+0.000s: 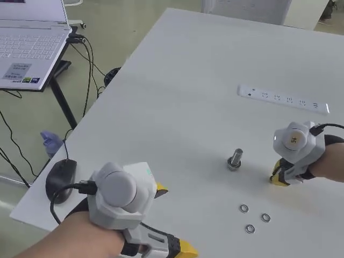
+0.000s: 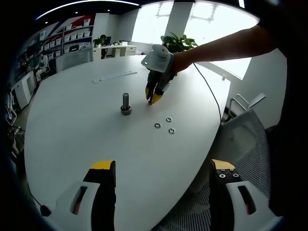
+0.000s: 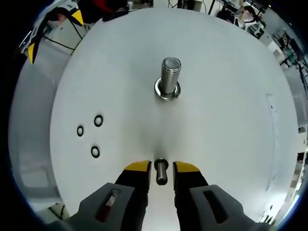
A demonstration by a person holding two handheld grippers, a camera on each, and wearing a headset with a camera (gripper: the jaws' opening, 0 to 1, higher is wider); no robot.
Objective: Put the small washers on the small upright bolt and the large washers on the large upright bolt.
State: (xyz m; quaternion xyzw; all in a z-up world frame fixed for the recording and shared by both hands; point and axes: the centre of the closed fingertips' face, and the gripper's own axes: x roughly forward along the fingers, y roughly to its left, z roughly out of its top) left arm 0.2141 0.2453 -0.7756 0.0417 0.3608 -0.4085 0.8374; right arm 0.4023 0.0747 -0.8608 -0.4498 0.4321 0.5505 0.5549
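The large bolt point(image 1: 235, 159) stands upright on the white table point(image 1: 177, 91), threads up, on its wide base. Three small washers point(image 1: 250, 229) lie flat in front of it, seen also as washers point(image 3: 95, 152) and washers point(image 2: 169, 119). My right gripper point(image 3: 161, 169) points down at the table right of the large bolt point(image 3: 168, 77) and is shut on a small bolt point(image 3: 160, 172) between its yellow tips. In the head view the right gripper point(image 1: 280, 179) touches down near the table. My left gripper point(image 2: 162, 168) hovers open and holds nothing, near the front left edge point(image 1: 174, 219).
A white power strip point(image 1: 282, 99) lies at the back right of the table. A black mouse point(image 1: 60, 177) sits at the table's left corner, its cable under my left hand. A laptop point(image 1: 29, 37) stands on a side stand to the left. A chair point(image 2: 240, 103) is beyond the table edge.
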